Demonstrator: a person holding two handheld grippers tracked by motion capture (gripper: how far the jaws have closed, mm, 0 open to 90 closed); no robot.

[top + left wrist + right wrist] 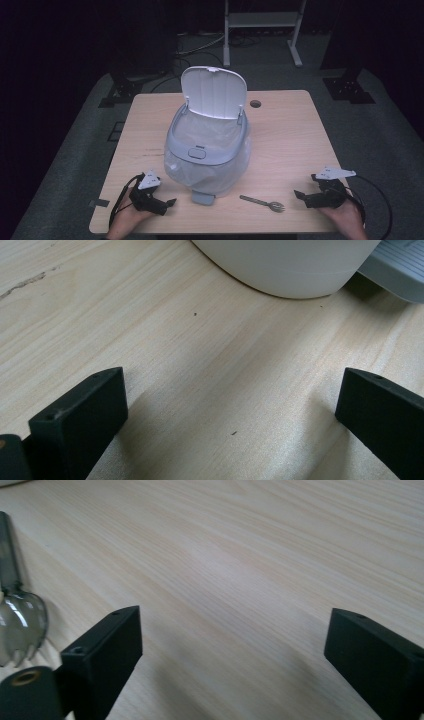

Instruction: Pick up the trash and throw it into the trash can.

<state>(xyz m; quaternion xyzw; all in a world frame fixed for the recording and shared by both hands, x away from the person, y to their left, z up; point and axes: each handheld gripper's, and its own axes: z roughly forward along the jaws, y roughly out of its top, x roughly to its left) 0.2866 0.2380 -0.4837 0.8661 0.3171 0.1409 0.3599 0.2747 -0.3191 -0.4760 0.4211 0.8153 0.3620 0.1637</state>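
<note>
**A:** What are you going for, and where does it lie?

**B:** The small translucent grey plastic spork (262, 202). It lies flat on the pale wooden bench (295, 135), near the front edge, just right of the white pedal bin with its lid up and a clear liner (207, 145). My right gripper (306, 196) sits beside it, tines end nearest me, not touching. In the right gripper view the spork's bowl (20, 625) shows just outside my left-hand jaw.

**A:** And your jaws?

**B:** Both pairs are spread wide with nothing between them but bare wood. My left gripper (167, 204) rests close by the bin's base (290, 270), also released.

**A:** How do you think it'll handle?

**B:** Very light, I'd judge, thin and fairly stiff, with a smooth surface that may skid on the wood when I press down on it. It lies low, so there's little edge to catch.

**A:** Where would you grip?

**B:** Across the handle, near where it widens into the bowl; the narrow shaft fits between the jaws better than the curved bowl. It may be faintly ribbed, though the picture is too blurred to be sure.
</note>
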